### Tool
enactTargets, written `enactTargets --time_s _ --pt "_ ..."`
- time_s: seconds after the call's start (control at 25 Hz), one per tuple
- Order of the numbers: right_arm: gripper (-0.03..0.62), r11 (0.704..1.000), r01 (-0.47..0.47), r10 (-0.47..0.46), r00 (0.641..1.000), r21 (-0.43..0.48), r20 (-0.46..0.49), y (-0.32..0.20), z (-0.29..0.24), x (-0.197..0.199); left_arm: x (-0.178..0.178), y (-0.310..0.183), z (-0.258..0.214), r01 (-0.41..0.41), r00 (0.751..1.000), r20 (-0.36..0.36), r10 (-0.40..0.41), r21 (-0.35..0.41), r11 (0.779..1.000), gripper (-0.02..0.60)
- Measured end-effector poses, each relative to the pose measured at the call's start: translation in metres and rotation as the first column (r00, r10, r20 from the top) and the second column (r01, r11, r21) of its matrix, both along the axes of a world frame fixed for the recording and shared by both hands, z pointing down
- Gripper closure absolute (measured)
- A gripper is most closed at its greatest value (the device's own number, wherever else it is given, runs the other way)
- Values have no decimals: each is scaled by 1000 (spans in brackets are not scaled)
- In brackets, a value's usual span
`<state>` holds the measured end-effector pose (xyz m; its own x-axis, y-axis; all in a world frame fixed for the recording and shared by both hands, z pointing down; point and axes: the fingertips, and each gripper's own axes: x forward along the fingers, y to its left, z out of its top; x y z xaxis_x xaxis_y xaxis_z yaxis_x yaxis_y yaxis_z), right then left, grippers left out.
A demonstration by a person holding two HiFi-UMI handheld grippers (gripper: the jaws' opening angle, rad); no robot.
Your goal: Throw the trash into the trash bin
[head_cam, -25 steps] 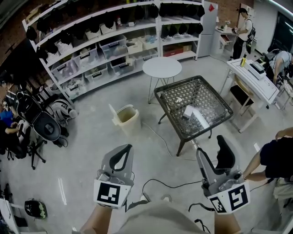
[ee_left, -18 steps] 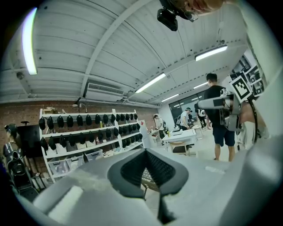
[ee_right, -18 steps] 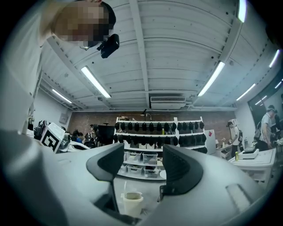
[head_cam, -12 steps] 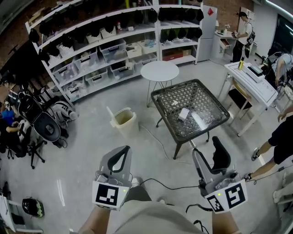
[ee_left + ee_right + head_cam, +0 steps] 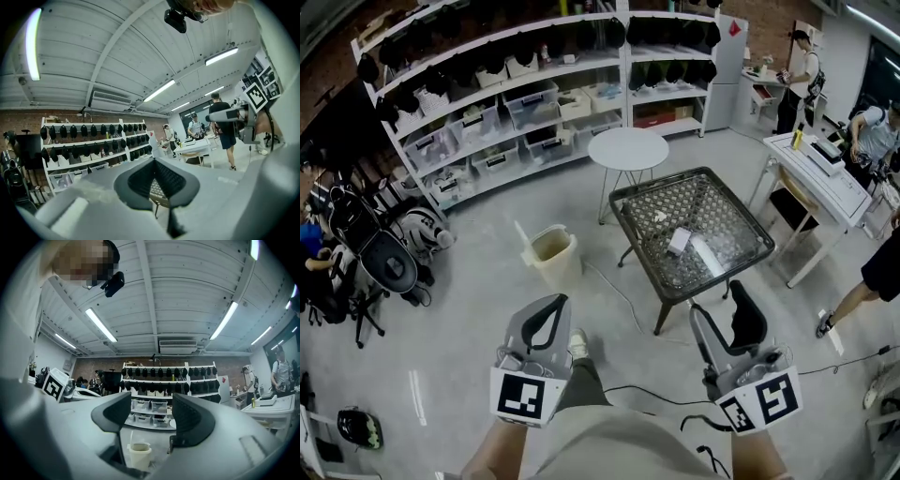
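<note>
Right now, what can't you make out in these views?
- Trash bin contents: head view too small; right gripper view shows only its wall and rim.
- White pieces on the mesh table: too small to identify in the head view.
- Same table in left gripper view: mostly hidden by the shut left gripper.

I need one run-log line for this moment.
left gripper: shut, empty | right gripper: open, empty | trash: on table | bin: on floor

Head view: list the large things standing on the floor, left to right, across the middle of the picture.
black chair → trash bin → mesh table → white desk
</note>
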<state>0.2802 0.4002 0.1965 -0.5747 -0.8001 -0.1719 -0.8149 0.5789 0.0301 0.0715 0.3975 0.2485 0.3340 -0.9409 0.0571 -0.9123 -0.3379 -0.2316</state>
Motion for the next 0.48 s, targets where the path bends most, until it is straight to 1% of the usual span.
enactTargets --time_s 0.2,0.28,0.48 --pt "321 1000 -9 9 1000 -20 -21 -39 11 -22 -19 -38 8 -10 1000 -17 9 -8 1000 578" --pt "309 999 -14 13 999 -30 -35 -58 17 -34 -31 -57 12 -12 1000 -21 11 -13 1000 578" --pt "307 998 -24 21 999 -60 -49 -115 23 -67 -66 -115 13 -15 1000 -27 14 -28 999 578"
